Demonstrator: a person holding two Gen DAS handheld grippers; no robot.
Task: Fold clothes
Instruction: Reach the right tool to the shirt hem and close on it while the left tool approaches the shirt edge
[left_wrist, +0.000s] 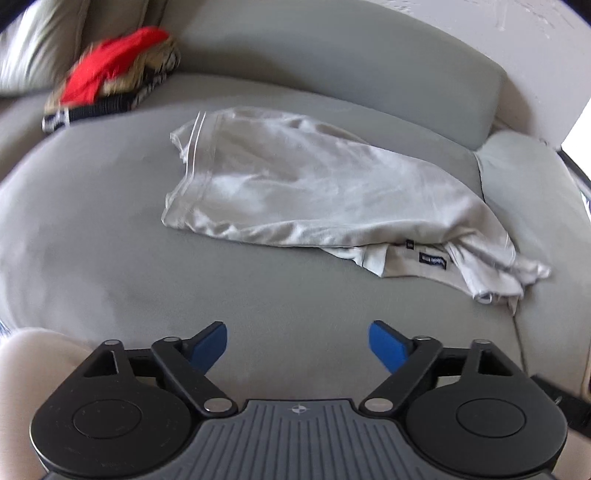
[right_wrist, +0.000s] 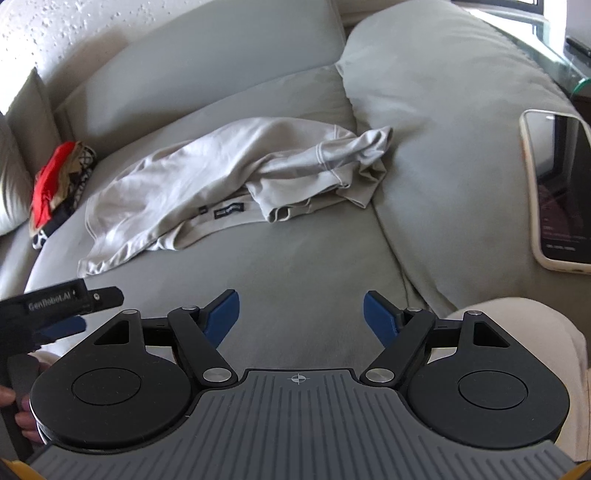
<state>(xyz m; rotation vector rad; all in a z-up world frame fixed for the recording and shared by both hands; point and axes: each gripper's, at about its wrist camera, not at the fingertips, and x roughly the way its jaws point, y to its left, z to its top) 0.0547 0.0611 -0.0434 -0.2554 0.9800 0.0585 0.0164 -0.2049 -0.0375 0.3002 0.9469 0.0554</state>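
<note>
While both grippers gape empty | grey shirt (left_wrist: 314, 192) crumpled on sofa (left_wrist: 110, 258) | phone (right_wrist: 557, 192) on armrest

A crumpled light grey shirt (left_wrist: 295, 184) lies spread across the grey sofa seat cushion (left_wrist: 110, 240), its dark blue neck label (left_wrist: 433, 260) showing at the edge nearest the camera. Beyond the shirt's far hem, against the sofa's backrest (left_wrist: 332, 66), sits a small pile of clothes with a red garment (left_wrist: 107, 64) on top. On the near side of the shirt the left tongs (left_wrist: 297, 345) hover over bare cushion, blue pads (left_wrist: 212, 347) spread apart with nothing between them.
</note>
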